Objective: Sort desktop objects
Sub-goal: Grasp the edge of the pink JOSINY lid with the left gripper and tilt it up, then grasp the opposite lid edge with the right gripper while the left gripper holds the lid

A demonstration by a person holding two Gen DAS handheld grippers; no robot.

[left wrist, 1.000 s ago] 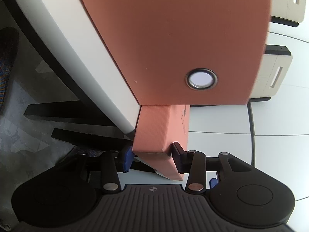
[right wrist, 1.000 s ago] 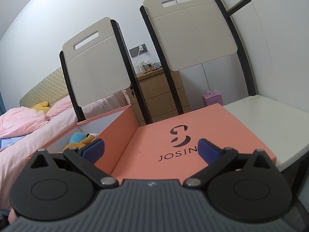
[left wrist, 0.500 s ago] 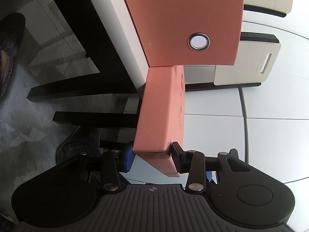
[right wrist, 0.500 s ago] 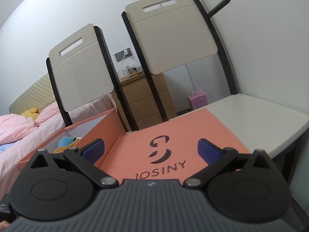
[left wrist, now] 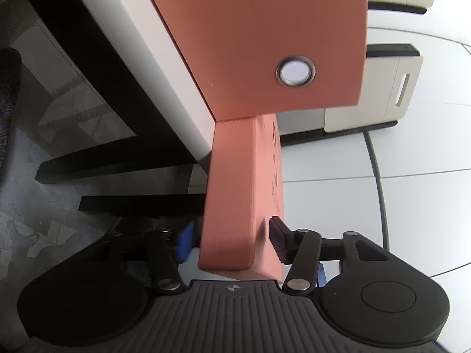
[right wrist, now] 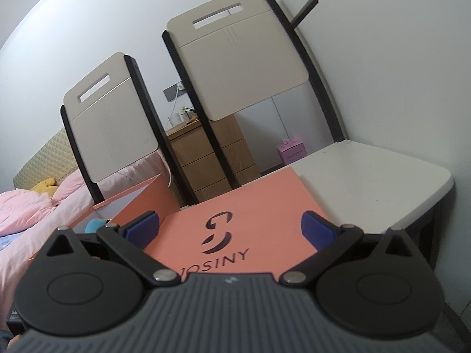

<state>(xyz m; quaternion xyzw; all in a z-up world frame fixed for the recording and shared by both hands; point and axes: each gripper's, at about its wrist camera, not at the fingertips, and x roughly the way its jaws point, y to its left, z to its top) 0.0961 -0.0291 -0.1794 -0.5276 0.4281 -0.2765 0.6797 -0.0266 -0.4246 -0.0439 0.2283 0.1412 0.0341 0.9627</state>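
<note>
A salmon-pink box lid [left wrist: 241, 194] with a dark JOSINY logo is clamped at its rim by my left gripper [left wrist: 232, 239]. The matching open pink box [left wrist: 265, 35] with a metal eyelet [left wrist: 295, 72] stands on the white table, next to the lid. In the right wrist view the lid [right wrist: 235, 223] lies flat beside the open box [right wrist: 138, 197], which holds a blue and yellow plush toy [right wrist: 95, 225]. My right gripper [right wrist: 228, 228] is open and empty, just above the lid's near edge.
The white table [right wrist: 368, 176] has a rounded edge at right. Two beige folding chairs [right wrist: 241, 58] stand behind it. A wooden drawer unit [right wrist: 206, 153], a small pink box [right wrist: 291, 153] and a bed with pink bedding [right wrist: 26, 211] lie beyond. Black table legs [left wrist: 117, 158] stand over the grey floor.
The left gripper, still holding the lid's rim, has moved closer to the box again. The right gripper has drawn back and tilted; the view shows more of the lid and table.
</note>
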